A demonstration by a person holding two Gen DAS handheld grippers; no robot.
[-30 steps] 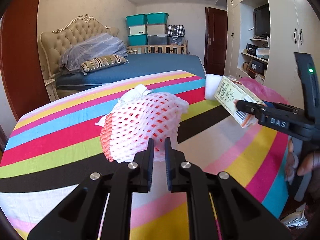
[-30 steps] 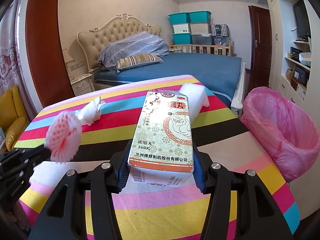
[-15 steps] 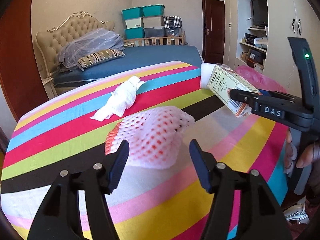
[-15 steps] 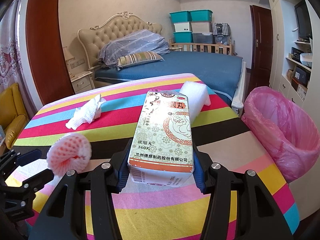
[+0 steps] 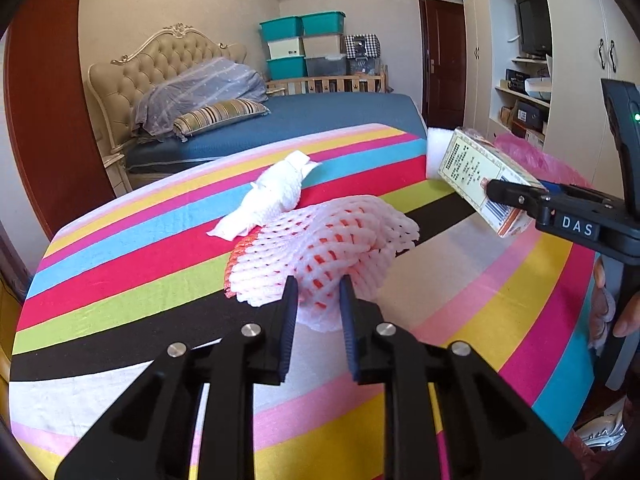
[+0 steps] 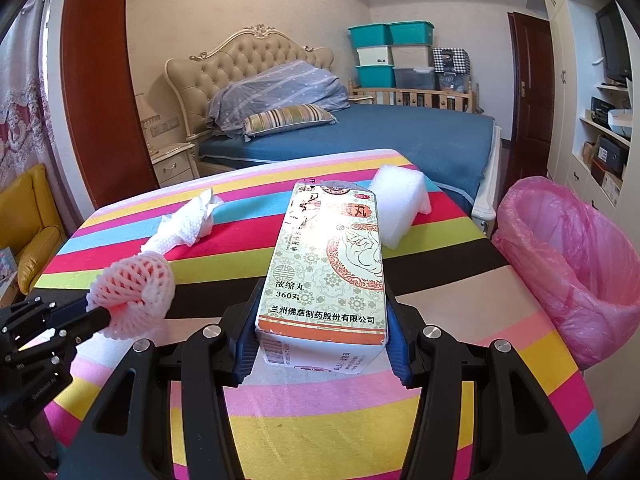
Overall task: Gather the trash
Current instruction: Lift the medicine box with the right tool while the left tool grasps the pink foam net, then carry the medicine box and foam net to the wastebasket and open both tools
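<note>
Left wrist view: left gripper (image 5: 318,300) jaws just closed, pinching foam fruit net (image 5: 320,252) over striped table (image 5: 120,264). Right gripper (image 6: 322,336) clamps medicine box (image 6: 328,272); pink-lined bin (image 6: 568,276) beside table, contents unseen.

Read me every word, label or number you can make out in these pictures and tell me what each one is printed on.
"DAS": on the right gripper, side of its finger.
"浓缩丸 360丸": front of the medicine box.
"兰州佛慈制药股份有限公司": along the box front's lower edge.
"OTC": red oval at the box's top corner.
Fine print and barcode on the box's side panel: too small to read.
Lettering on the left gripper body: too blurred to read.
</note>
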